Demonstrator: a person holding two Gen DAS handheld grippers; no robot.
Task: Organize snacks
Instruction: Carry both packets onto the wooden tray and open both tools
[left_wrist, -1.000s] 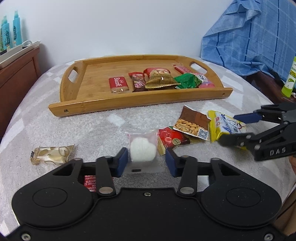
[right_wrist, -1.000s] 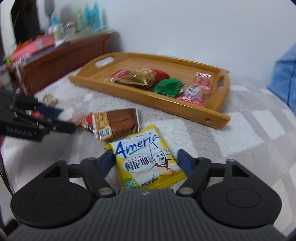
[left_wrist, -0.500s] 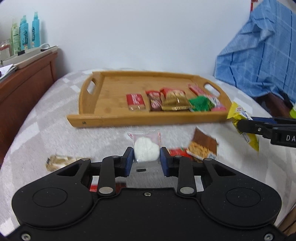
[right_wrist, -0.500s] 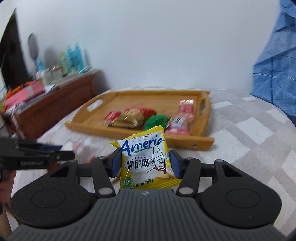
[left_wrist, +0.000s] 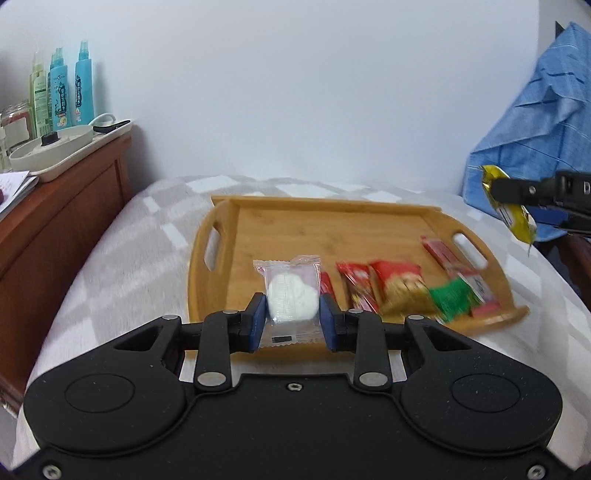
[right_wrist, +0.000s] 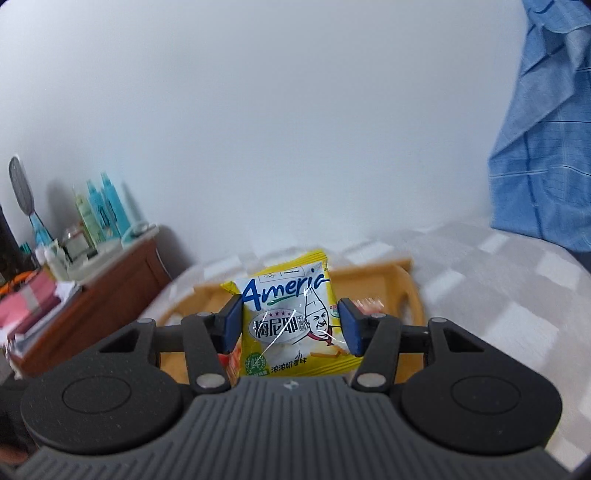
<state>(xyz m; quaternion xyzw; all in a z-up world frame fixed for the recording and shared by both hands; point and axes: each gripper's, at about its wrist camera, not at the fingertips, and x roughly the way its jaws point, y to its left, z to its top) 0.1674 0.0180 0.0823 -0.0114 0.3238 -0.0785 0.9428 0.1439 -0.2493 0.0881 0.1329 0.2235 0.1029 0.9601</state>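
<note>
Yellow snack pack (right_wrist: 286, 321) marked "Ameria", clamped betw right gripper (right_wrist: 288, 326) jaws.

Plain white wall (left_wrist: 295, 92) — brown wooden dresser (left_wrist: 55, 221) left, blue cloth (left_wrist: 535, 147) right.

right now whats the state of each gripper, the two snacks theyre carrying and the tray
left gripper: shut on the white candy packet, held in the air
right gripper: shut on the yellow snack bag, held in the air
wooden tray: on the bed, several snacks along its near edge
</note>
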